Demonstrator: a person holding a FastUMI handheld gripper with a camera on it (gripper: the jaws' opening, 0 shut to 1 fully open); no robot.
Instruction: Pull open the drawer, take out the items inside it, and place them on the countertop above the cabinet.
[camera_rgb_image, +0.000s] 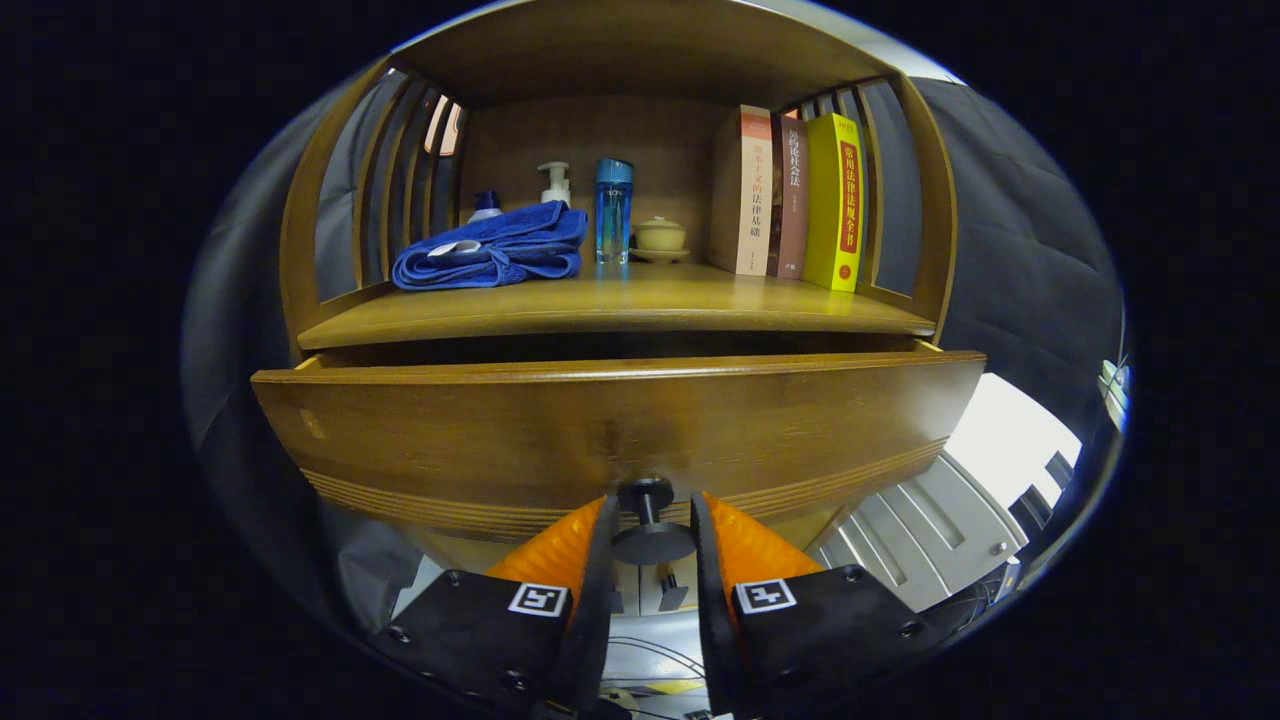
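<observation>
A wooden drawer front (620, 430) stands pulled out a little from the cabinet, with a dark gap between its top edge and the countertop (620, 305) above. Its round dark knob (650, 525) sits between my two fingers. My gripper (650, 525) is closed around the knob, and both pads (570, 545) look pressed against its sides. The drawer's inside is hidden behind its front.
On the countertop lie a folded blue towel (495, 250), a pump bottle (555, 185), a blue bottle (613, 210), a small lidded cup (660, 237) and three upright books (795, 200). Slatted wooden sides enclose the shelf. A pale panelled door (930, 530) shows low on the right.
</observation>
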